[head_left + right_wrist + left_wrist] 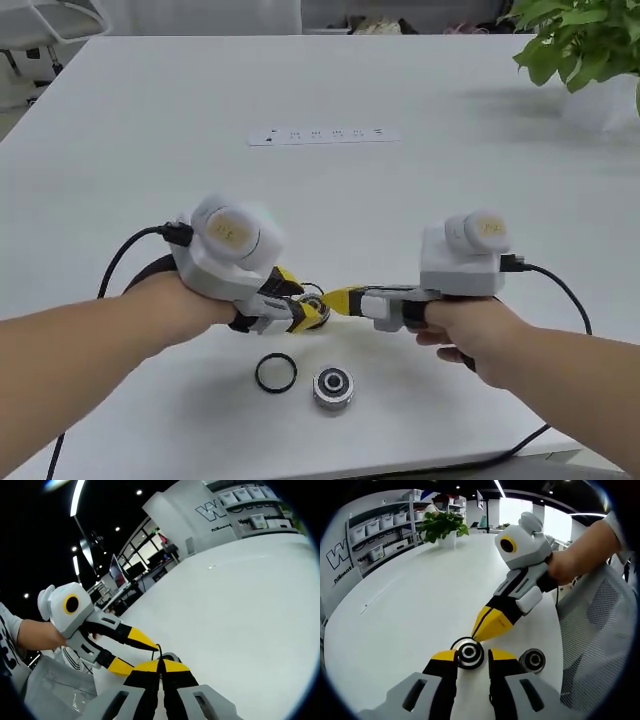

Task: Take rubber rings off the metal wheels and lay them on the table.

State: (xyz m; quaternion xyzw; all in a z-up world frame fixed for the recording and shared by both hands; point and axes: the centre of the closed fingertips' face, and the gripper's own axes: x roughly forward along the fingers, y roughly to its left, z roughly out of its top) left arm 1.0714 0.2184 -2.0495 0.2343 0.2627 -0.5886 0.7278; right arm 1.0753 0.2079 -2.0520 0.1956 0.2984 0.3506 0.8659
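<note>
My left gripper (469,653) is shut on a small metal wheel (468,651) that still wears its black rubber ring, held just above the white table (330,200). Coming in from the right, my right gripper (477,633) has its jaws closed, pinching the edge of that ring; a thin black strand (159,649) rises from its tips (160,663). In the head view the two grippers meet tip to tip, left gripper (312,312) and right gripper (334,300). A loose rubber ring (276,372) lies flat on the table beside a bare metal wheel (332,387).
A white power strip (323,135) lies mid-table. A potted plant (585,55) stands at the far right corner. Black cables (125,255) trail from both grippers. The table's front edge (420,468) is close behind the bare wheel.
</note>
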